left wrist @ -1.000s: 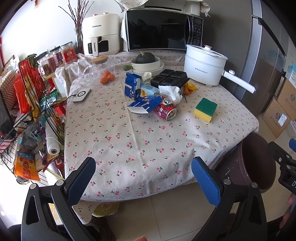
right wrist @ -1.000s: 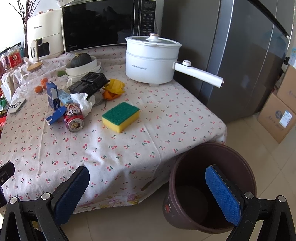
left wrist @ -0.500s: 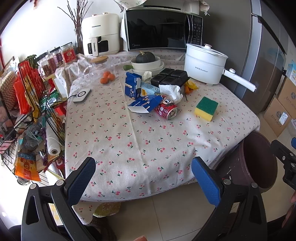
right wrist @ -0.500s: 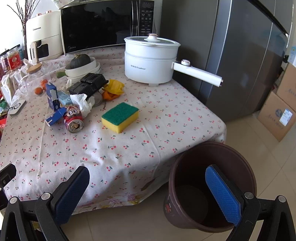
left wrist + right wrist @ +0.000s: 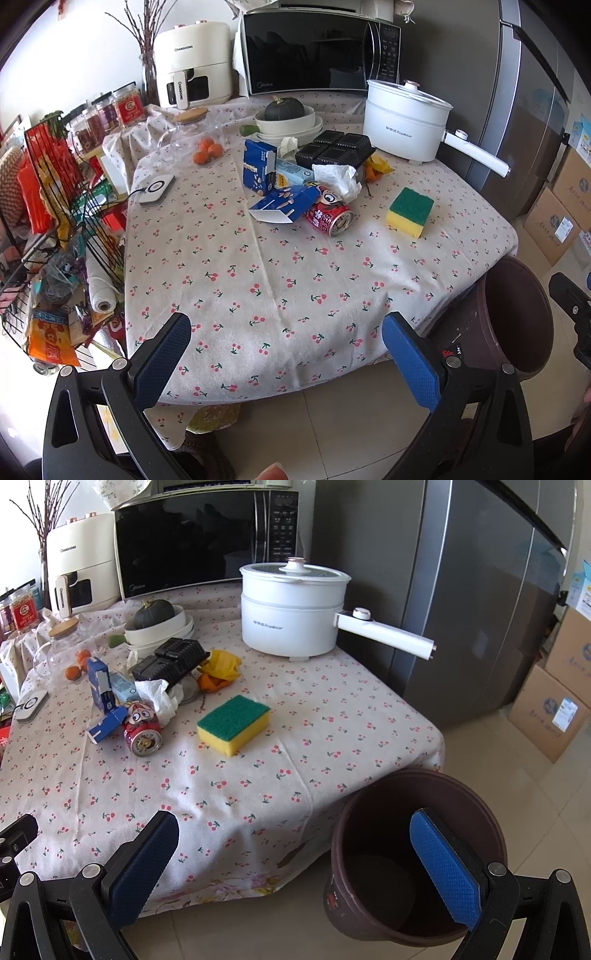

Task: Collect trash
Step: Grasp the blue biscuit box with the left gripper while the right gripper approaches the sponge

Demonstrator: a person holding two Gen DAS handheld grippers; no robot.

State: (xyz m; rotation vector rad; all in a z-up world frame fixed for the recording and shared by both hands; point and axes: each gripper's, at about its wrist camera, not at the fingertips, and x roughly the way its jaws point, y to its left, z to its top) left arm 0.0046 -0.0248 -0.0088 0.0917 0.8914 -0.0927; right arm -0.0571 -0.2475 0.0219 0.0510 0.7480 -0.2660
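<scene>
Trash [image 5: 325, 192] untouched; hand-held grippers [image 5: 286, 350] agape, empty.

The brown bin [image 5: 517, 317] was partly covered at its left side by the hanging tablecloth [image 5: 295, 295] in the left wrist view, and its base was cut by the right gripper's finger [image 5: 443, 867] in the right wrist view. At eleven o'clock from the red can [image 5: 328, 218], the pale blue carton [image 5: 291, 173] was largely buried under the blue box [image 5: 258, 166] and the crumpled tissue [image 5: 338, 177], so its print could not be read. The orange peel [image 5: 376, 168] was mostly hidden behind the black tray [image 5: 336, 149]. The wire rack [image 5: 55, 221] was cut off at nine o'clock; its contents were too cluttered to be told apart.
</scene>
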